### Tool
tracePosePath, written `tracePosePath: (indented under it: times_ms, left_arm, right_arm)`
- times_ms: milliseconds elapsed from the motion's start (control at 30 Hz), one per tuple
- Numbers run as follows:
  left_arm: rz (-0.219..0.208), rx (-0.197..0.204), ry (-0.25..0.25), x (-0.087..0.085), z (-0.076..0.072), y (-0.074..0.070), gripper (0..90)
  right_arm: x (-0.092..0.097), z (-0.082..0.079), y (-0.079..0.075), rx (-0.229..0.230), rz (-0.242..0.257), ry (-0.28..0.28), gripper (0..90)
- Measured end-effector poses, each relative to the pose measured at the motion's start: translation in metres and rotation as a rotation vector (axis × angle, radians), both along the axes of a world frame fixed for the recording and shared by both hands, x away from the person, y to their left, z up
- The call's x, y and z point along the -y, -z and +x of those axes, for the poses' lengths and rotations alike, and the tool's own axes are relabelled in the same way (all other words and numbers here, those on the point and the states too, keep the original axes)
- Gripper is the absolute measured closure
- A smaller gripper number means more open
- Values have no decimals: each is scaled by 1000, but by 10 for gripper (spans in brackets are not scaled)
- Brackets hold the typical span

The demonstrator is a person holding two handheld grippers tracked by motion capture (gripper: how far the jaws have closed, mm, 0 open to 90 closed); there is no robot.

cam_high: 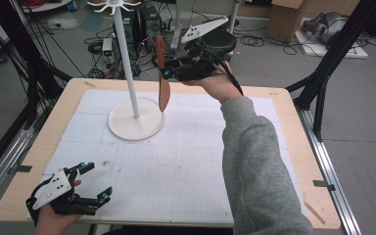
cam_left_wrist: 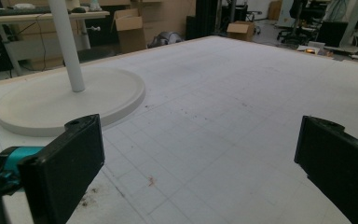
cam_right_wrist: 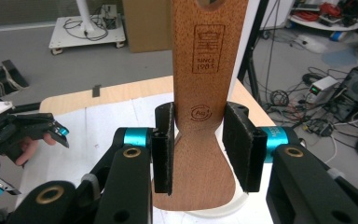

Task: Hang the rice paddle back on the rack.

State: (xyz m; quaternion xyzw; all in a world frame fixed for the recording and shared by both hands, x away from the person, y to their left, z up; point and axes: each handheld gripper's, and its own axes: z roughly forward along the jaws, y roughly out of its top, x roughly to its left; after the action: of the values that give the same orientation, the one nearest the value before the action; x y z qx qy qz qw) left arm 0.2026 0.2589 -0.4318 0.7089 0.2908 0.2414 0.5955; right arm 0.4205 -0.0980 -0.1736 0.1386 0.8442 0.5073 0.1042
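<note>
A wooden spatula (cam_high: 164,94) hangs upright in the air, blade down, just right of the white stand's pole (cam_high: 127,58). My right gripper (cam_high: 167,68) is shut on its neck, above the far side of the table. In the right gripper view the pads press both edges of the spatula (cam_right_wrist: 207,70), whose handle has a hole at the top. The stand's round base (cam_high: 136,122) rests on the white gridded mat, with hooks (cam_high: 113,6) at its top. My left gripper (cam_high: 96,180) rests open at the near left corner, nothing between its jaws (cam_left_wrist: 200,177).
The stand base (cam_left_wrist: 70,100) lies ahead and left of my left gripper. A grey sleeve (cam_high: 259,166) crosses the right half of the mat. Black frame struts (cam_high: 323,73) stand right of the table. Cables and cardboard boxes (cam_high: 284,19) lie on the floor beyond.
</note>
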Motion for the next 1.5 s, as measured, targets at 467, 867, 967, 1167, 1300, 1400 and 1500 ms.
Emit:
tracePosePath:
  times_ms: [467,867,967,1167,1300,1400,1500]
  left_arm:
    - [10,-12,-4,-1,-1,1,19]
    - [18,-17,-5,-2,-3,2,19]
    - [14,-15,-13,-4,-3,1,19]
    - [12,-18,-17,-6,-2,1,19]
    - [13,-18,-16,-5,-2,2,19]
    - [13,-18,-16,-6,-2,2,20]
    - [12,-18,-16,-6,-2,2,19]
  right_arm:
    - [-19,26,-11,-42,-21,14,644]
    - [-36,37,-23,-48,-1,46,644]
    - [-41,39,-25,-46,7,58,644]
    - [-49,43,-31,-38,3,73,644]
    - [-52,47,-32,-37,11,90,644]
    - [-52,50,-29,-41,14,100,644]
    - [-55,49,-30,-26,26,92,644]
